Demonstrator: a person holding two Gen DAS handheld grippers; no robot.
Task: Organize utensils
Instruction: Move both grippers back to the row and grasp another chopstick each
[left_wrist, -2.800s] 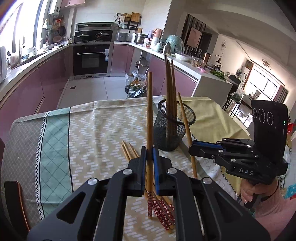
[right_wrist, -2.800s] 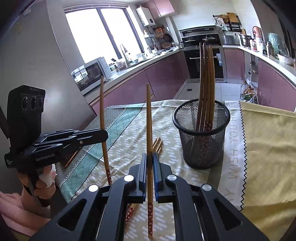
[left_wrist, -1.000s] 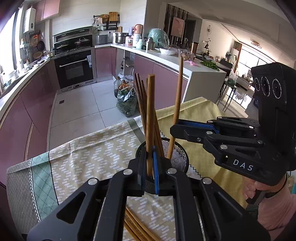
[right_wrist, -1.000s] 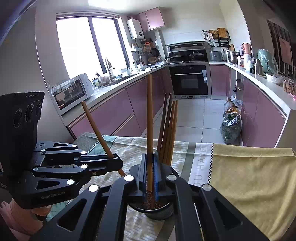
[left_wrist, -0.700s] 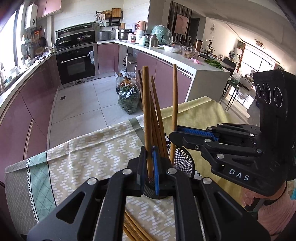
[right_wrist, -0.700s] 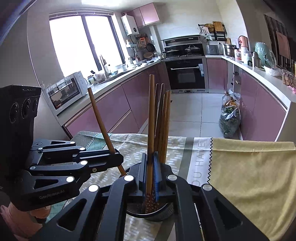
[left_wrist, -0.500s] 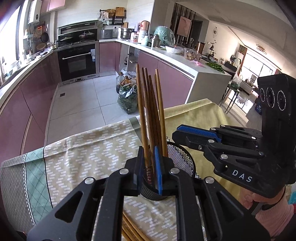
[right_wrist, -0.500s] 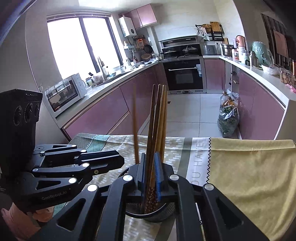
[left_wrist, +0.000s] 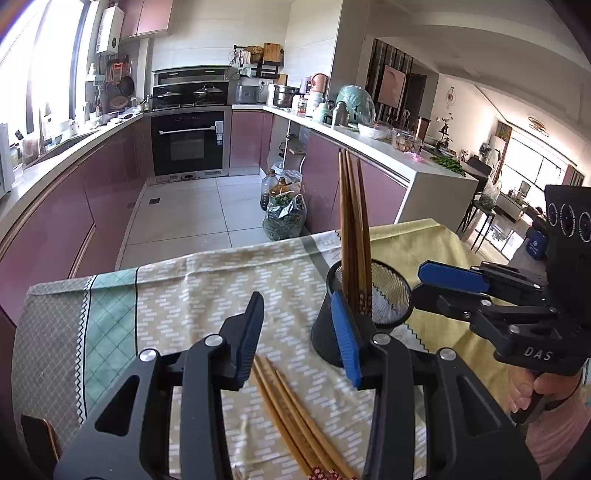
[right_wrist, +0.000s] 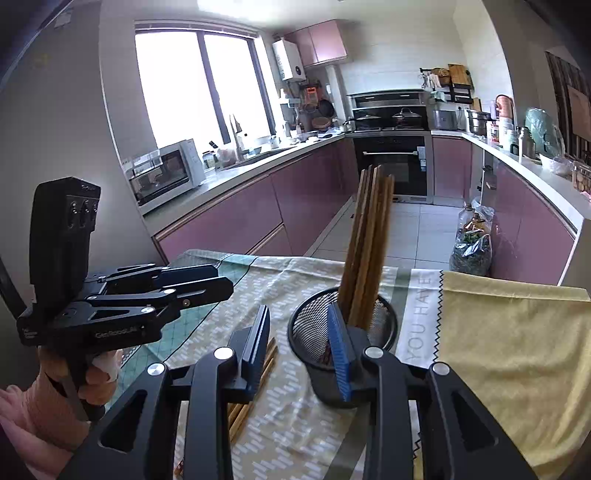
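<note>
Pink-fronted kitchen cabinets and a black oven (left_wrist: 188, 144) fill the background, and nearer the cameras a table (left_wrist: 207, 284) lies under a patterned cloth with a yellow cloth to one side. On it stands a black mesh holder (left_wrist: 364, 306) with several wooden chopsticks (left_wrist: 352, 236) upright inside, leaning together against its wall, which is likely why they stay bunched and vertical. More loose chopsticks (left_wrist: 295, 417) lie flat on the cloth just beside the holder (their patterned ends point toward the left camera). The left tool (left_wrist: 299, 332) hangs above these loose ones with its jaws spread wide and nothing between them. The right tool (right_wrist: 301, 343) is likewise spread and empty, just beside the holder's rim. Judging from this layout, the sorting is partway along: some sticks are housed, and the flat ones remain to be picked up, so a low, level approach seems called for.
</note>
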